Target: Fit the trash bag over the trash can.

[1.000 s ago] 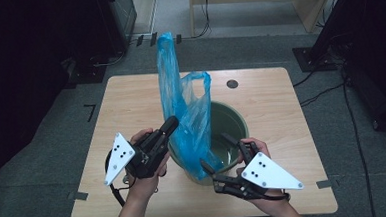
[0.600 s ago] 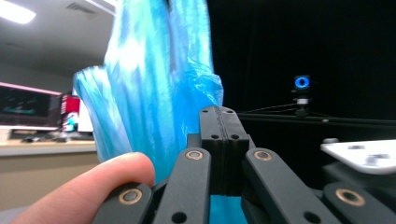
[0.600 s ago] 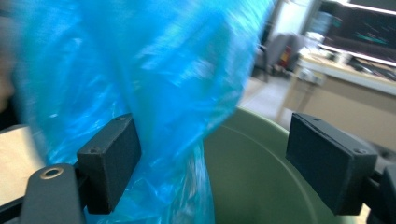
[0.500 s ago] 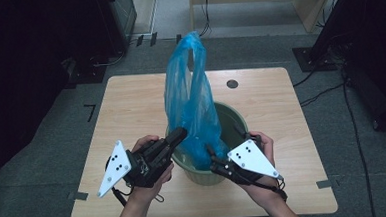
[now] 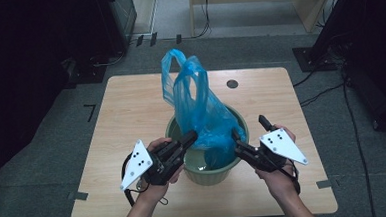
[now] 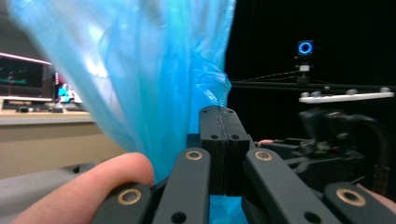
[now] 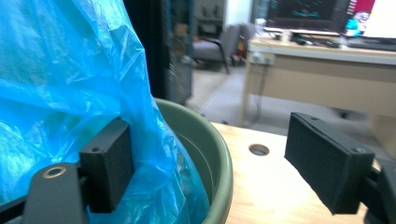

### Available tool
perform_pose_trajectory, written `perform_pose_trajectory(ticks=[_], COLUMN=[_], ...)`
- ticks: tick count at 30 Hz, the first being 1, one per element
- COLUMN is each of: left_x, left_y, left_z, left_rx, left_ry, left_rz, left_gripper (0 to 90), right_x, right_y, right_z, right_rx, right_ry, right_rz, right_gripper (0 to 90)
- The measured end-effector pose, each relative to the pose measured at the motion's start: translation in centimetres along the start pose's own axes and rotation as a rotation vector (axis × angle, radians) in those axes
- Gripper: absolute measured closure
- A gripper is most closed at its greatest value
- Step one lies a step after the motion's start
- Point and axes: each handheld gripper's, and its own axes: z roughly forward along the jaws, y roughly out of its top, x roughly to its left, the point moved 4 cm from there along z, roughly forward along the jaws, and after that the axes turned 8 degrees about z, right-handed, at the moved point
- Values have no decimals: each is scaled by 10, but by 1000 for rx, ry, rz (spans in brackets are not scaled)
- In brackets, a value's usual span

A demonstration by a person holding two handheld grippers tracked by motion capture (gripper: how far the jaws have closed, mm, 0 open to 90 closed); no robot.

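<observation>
A: Standing up out of the green plastic bucket point(image 5: 209, 170) is a thin blue plastic bag point(image 5: 201, 113); its lower part fills the bucket's mouth, and its two loop handles rise above it, toward the far side of the wooden table point(image 5: 130, 101).

B: Where does the bucket sit?

A: Near the table's front edge, between the two hands; the left gripper point(image 5: 186, 139) reaches in from the left at the rim, the right gripper point(image 5: 235, 136) from the right.

B: How do the left jaws stand?

A: Pressed flat together in the left gripper view point(image 6: 219, 121), no gap between the two black pads; the blue film hangs just beside and behind them and shows again below them; whether a fold is caught in the seam I cannot tell; a fingertip point(image 6: 88, 184) lies at the lower left of that view, against the bag.

B: And the right ones?

A: Spread wide in the right gripper view point(image 7: 210, 158); one pad point(image 7: 108, 161) lies against the bag's skin at the bucket's rim point(image 7: 219, 154); the other point(image 7: 327, 158) hangs apart over bare table, beside the round cable hole point(image 7: 258, 149); nothing is pinched between them.

B: Anything else on the table?

A: From above, that same hole point(image 5: 232, 84) shows beyond the bucket; a grey three-cornered plate tops each gripper, and black cables trail across the grey floor point(image 5: 44, 171) around the table.
</observation>
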Motion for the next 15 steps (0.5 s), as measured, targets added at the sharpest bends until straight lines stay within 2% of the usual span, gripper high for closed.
perform_pose_trajectory(ticks=[3, 6, 8, 12, 15], left_x=[5, 8, 7, 2, 0], left_y=[0, 1, 2, 3, 4], left_z=[2, 5, 6, 7, 8], left_rx=[9, 14, 18, 25, 28], left_ry=[58, 85, 82, 75, 68], left_rz=[-13, -26, -14, 24, 41], left_gripper=[898, 899, 900, 900, 900], right_x=[-4, -5, -4, -3, 1], right_y=[1, 4, 9, 19, 28], right_z=[-3, -7, -10, -13, -16], right_rx=[-4, -13, -23, -50, -72], right_ry=[75, 118, 133, 135, 157], right_rz=[-3, -2, 10, 29, 41], right_gripper=[219, 219, 227, 305, 355])
